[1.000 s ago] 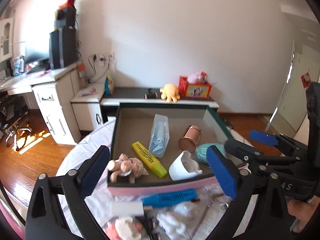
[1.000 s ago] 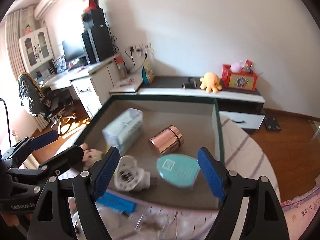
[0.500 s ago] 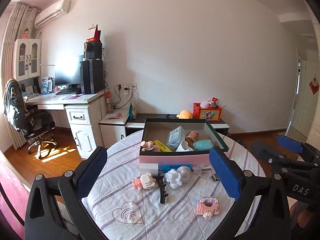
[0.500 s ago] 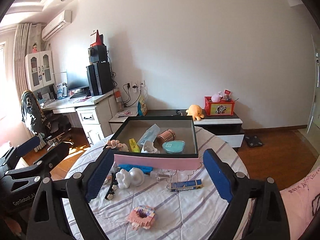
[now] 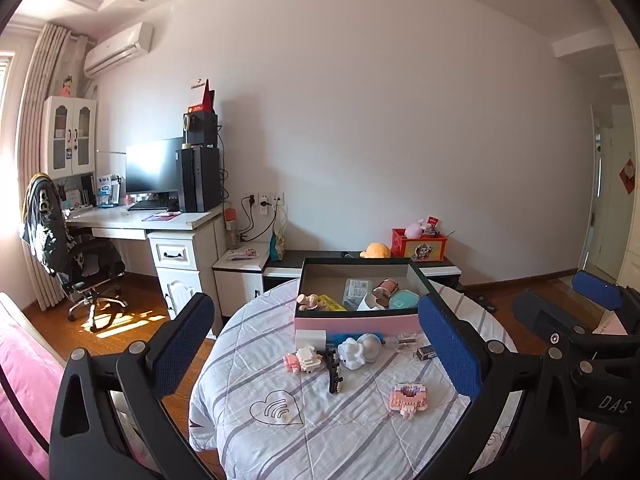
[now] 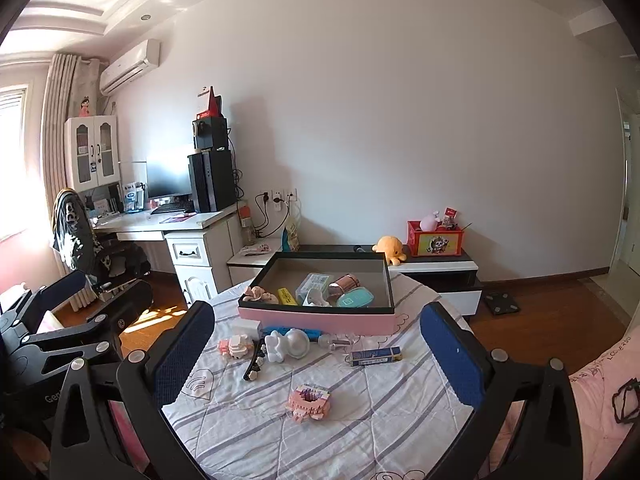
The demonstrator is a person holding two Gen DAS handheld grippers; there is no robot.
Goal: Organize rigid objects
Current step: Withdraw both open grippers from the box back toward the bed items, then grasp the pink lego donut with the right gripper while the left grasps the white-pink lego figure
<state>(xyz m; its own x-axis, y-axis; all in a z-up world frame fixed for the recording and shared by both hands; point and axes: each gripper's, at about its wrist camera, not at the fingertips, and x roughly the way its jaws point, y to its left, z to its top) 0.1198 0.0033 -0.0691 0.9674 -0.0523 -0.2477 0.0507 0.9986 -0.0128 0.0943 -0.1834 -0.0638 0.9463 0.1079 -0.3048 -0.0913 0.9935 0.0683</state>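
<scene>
A pink box (image 5: pixel 356 323) (image 6: pixel 320 320) with a dark rim stands at the far side of a round table with a striped cloth (image 5: pixel 320 432) (image 6: pixel 360 420). Inside lie a doll, a yellow marker, a tissue pack, a copper cylinder and a teal case. Loose on the cloth are a pink block toy (image 5: pixel 407 397) (image 6: pixel 310 400), a black hair clip (image 5: pixel 333 372), a white-and-grey toy (image 5: pixel 358 352) (image 6: pixel 286 344), a pink-white block figure (image 5: pixel 303 360) and a blue stick (image 6: pixel 376 356). My left gripper (image 5: pixel 316 356) and right gripper (image 6: pixel 316 356) are open, empty, well back from the table.
A desk with monitor and computer tower (image 5: pixel 160 216) and an office chair (image 5: pixel 76 264) stand at left. A low cabinet (image 6: pixel 436 268) with a yellow plush and red box runs behind the table. Pink bedding (image 6: pixel 600 400) lies at right, wooden floor around.
Both grippers have pulled far back and up from the box. A second ago they hovered right over its contents; now the whole table and room show. Both stay open and empty.
</scene>
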